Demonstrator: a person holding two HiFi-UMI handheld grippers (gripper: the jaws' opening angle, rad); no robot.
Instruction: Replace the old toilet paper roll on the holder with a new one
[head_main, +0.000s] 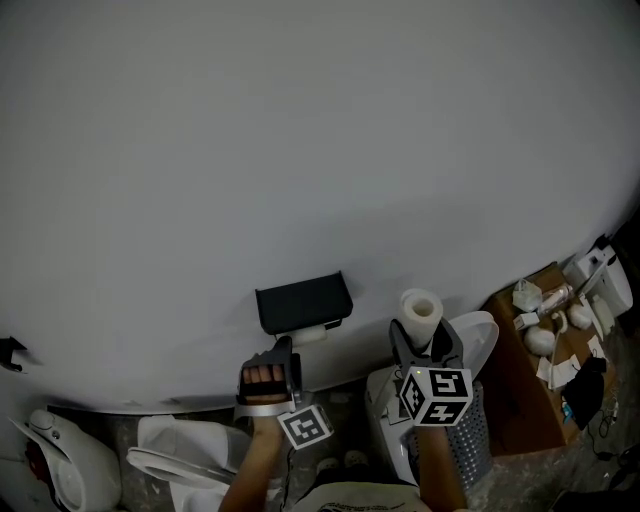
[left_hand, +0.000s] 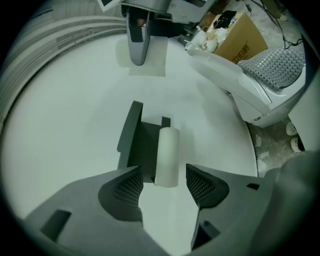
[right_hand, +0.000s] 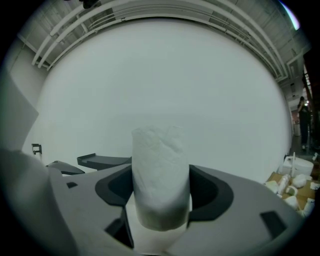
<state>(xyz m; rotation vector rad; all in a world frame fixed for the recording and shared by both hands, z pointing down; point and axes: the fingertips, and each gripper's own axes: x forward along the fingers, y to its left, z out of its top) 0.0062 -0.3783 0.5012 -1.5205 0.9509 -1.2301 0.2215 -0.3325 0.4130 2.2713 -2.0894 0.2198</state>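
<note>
Toilet paper roll (right_hand: 160, 170), soft and crinkled, fills our right gripper (right_hand: 160, 192); our left gripper (left_hand: 167, 186) gapes wide at the smooth tube (left_hand: 167, 155) on the dark holder (left_hand: 133, 142).

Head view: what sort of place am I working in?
Probably a makeshift bathroom test area: a black paper holder on a bare white wall, loose toilets below, and a cardboard box of oddments.

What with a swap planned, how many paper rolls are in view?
2. A thin roll on the wall holder; a full roll clamped in the right hand-held gripper. Others may be hidden.
</note>
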